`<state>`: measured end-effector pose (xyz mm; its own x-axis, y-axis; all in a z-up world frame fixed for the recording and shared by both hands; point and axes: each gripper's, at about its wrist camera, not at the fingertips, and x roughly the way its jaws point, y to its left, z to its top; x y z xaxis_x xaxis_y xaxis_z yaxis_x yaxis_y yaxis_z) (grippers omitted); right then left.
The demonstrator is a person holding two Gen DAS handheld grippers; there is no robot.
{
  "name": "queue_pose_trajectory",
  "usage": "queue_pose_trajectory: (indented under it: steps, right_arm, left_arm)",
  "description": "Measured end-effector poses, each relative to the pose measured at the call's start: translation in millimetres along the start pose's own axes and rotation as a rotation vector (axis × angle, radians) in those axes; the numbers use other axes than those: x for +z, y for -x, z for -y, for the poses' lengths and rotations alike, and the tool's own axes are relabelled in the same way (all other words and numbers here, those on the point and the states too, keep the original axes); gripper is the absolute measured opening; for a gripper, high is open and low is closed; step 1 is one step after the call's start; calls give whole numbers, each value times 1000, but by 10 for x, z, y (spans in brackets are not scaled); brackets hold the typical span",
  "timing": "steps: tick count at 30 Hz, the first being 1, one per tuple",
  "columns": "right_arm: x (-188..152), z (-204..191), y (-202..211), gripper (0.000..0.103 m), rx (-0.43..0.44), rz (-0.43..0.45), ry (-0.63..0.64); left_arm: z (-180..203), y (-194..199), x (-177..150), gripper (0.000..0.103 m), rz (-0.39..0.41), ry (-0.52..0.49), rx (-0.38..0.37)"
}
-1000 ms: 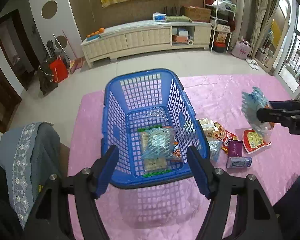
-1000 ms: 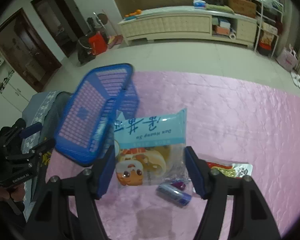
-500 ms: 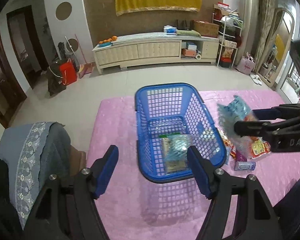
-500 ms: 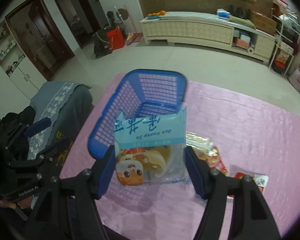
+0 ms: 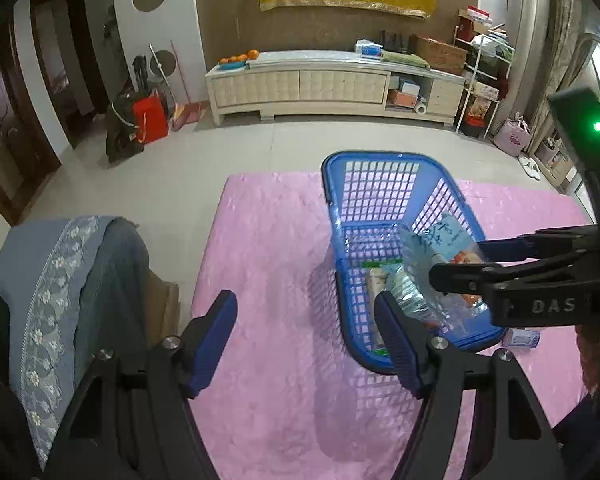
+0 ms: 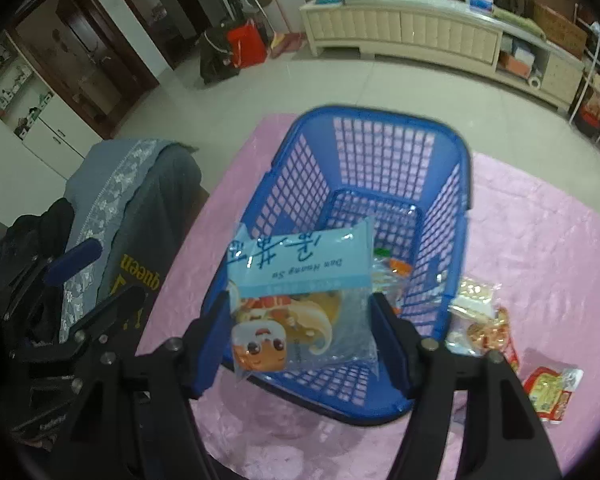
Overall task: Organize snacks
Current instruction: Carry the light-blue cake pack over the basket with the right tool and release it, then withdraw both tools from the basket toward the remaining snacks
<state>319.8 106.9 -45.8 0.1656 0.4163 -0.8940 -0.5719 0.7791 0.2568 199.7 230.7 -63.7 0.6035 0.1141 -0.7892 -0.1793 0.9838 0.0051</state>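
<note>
Left wrist view: the left tool (image 5: 306,334) stands wide with nothing between its pads, hanging over the pink-covered surface (image 5: 276,248) just left of the blue basket (image 5: 340,168). The basket already holds a green-edged packet (image 5: 374,280) on its floor. From the right the right tool (image 5: 456,268) reaches over the basket's near end with a light-blue snack bag (image 5: 440,240). A small blue wrapped item (image 5: 522,338) lies just outside the basket's near right corner.

Right wrist view: the right tool (image 6: 300,336) is closed on the snack bag (image 6: 300,268), pads pressing both side edges. The bag hangs above the basket's (image 6: 380,114) near end, its long axis running away from the camera, printed band farthest and upside down. Only this view shows loose snack packets (image 6: 480,320) and a red packet (image 6: 548,392) on the surface right of the basket, and the left tool (image 6: 74,264) at the left edge.
</note>
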Motion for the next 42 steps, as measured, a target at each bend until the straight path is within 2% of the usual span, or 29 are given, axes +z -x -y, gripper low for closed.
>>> queue_pose_trajectory:
  steps: [6, 11, 16, 18, 19, 20, 30, 42]
  right_arm:
    - [43, -106, -220, 72, 8, -34, 10]
    - [27, -167, -256, 73, 16, -37, 27]
    - [-7, -186, -289, 74, 4, -82, 21]
    - [-35, -192, -210, 76, 3, -65, 24]
    - [-45, -191, -179, 83, 3, -61, 25]
    - [-61, -192, -123, 84, 5, -52, 27]
    - [-278, -13, 517, 84, -4, 22, 20]
    - [-694, 457, 1239, 84, -45, 102, -33]
  left_arm:
    - [-58, -104, -62, 69, -19, 2, 15]
    - [-100, -81, -79, 69, -20, 24, 19]
    - [-117, -14, -128, 69, -21, 20, 17]
    - [-81, 61, -139, 69, -11, 15, 16]
    - [-84, 86, -146, 69, -6, 14, 17]
    - [-67, 125, -147, 69, -1, 14, 19]
    - [213, 600, -112, 69, 65, -6, 2]
    - [914, 1003, -112, 69, 130, -103, -34]
